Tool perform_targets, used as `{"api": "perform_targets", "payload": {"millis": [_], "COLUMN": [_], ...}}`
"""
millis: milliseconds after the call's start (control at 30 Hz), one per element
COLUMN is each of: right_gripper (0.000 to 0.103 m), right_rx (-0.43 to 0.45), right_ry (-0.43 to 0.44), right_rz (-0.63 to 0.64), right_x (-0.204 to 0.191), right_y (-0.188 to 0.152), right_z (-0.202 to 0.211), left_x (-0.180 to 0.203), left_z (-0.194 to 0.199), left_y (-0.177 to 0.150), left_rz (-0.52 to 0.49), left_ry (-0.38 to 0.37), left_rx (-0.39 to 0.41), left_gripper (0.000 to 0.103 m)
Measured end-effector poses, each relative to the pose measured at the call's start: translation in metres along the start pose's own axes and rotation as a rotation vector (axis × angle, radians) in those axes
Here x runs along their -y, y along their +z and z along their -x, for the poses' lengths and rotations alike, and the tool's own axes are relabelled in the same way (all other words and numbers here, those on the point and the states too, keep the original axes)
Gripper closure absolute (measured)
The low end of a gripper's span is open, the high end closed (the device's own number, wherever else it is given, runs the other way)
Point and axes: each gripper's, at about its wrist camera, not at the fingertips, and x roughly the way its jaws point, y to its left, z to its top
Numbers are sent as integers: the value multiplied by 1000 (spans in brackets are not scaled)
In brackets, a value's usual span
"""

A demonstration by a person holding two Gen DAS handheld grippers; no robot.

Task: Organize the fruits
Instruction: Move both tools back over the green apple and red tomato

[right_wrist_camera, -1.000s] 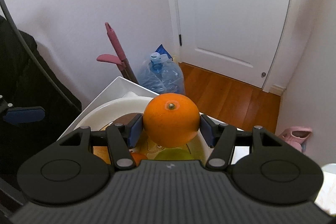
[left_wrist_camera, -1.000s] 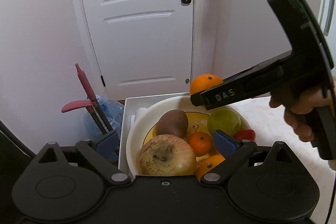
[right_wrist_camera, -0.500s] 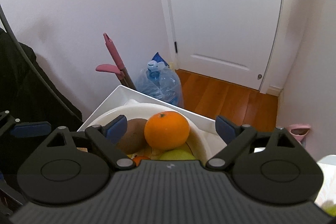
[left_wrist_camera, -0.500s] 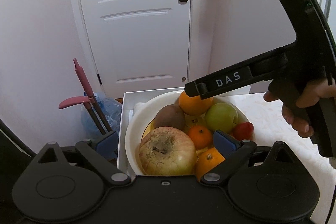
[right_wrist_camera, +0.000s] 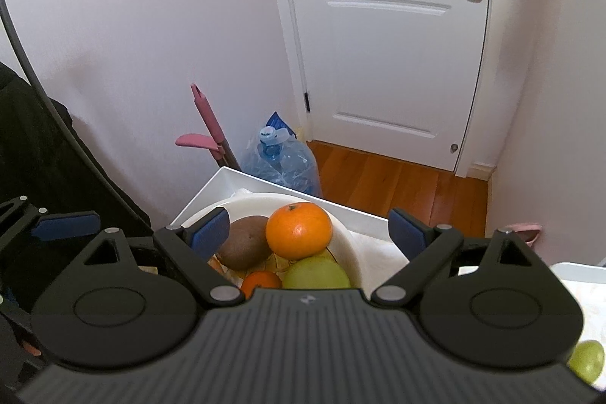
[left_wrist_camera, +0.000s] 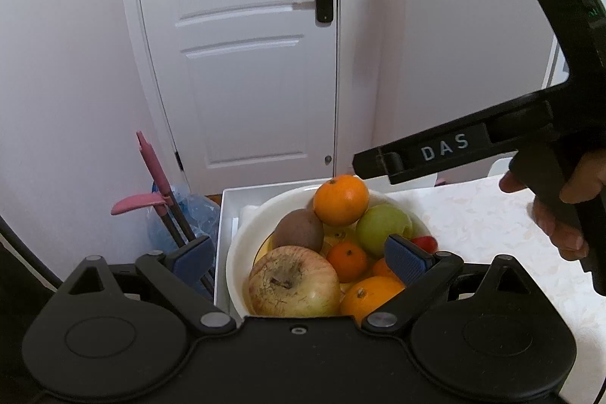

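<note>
Up on top of the fruit pile, round orange [right_wrist_camera: 299, 230], smooth and shiny, leaning on brown kiwi [right_wrist_camera: 245, 244] and green apple [right_wrist_camera: 316, 273]. White bowl [left_wrist_camera: 242, 233] nearly full, rim close to the tray's [left_wrist_camera: 223, 226] edge. Right gripper [right_wrist_camera: 308, 231] wide open above it, holding nothing. Left gripper [left_wrist_camera: 299, 258] wide open too, near the big speckled apple [left_wrist_camera: 293, 281].

Lighting: soft, even indoor light, bright; faint pink cast on the walls beside the white panelled door [left_wrist_camera: 242, 63]. Shadows: weak and diffuse. Glare: mild sheen on the round orange fruit [left_wrist_camera: 341, 200]. Distortion: strong fisheye, door edges bowed, black vignette at the corners. Focus: sharp centrally, softening at the rim.
</note>
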Motion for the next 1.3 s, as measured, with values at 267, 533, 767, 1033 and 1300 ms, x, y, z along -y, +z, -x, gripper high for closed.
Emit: {"api": "perform_targets", "payload": {"millis": [267, 533, 767, 1033, 1300], "right_gripper": [0, 0, 0, 0, 0], "right_rx": [38, 67, 69, 42, 1], "right_ry": [-19, -59, -147, -262, -342], "right_rz": [-19, -54, -90, -151, -212], "right_x": [8, 37, 78, 129, 169], "right_y": [-10, -39, -75, -111, -143], "right_z": [51, 119, 171, 205, 208], "left_x": [18, 51, 88, 131, 169], "left_z": [25, 55, 62, 46, 6], "left_y": [4, 5, 8, 19, 30], "left_rz": [-4, 2, -42, -125, -222], "left_ry": [6, 11, -33, -124, -234], "left_rx": [33, 74, 84, 76, 45], "left_gripper": [4, 4, 4, 4, 4]}}
